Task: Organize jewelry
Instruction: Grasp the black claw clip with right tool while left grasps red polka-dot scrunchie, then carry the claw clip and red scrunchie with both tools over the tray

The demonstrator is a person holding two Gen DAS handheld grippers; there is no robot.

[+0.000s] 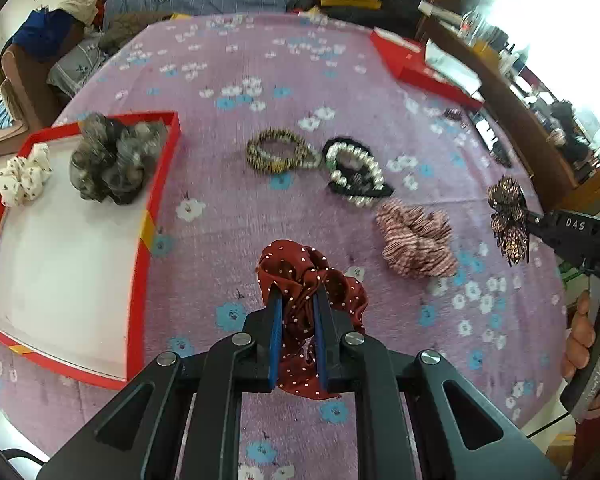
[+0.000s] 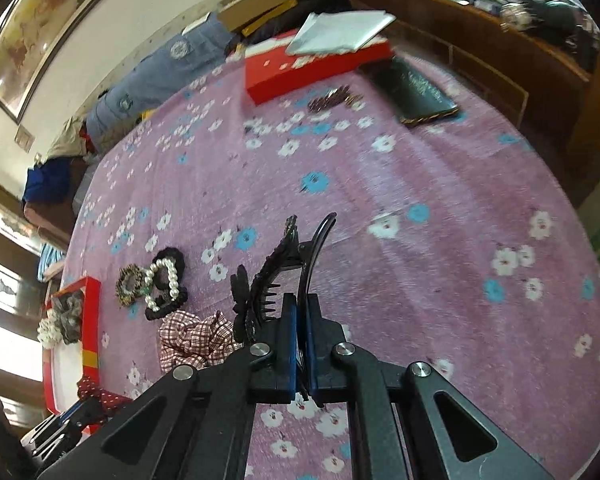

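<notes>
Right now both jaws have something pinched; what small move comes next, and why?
Probably carry the left gripper, shut on the red dotted scrunchie, leftward over the red tray and release there. Two scrunchies, a grey one and a white one, already lie in it, with bare floor beside them. The right gripper holds a hair claw, which can wait.

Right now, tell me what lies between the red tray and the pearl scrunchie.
The leopard-print scrunchie, touching the pearl scrunchie; bare cloth up to the red tray. Left wrist view.
</notes>
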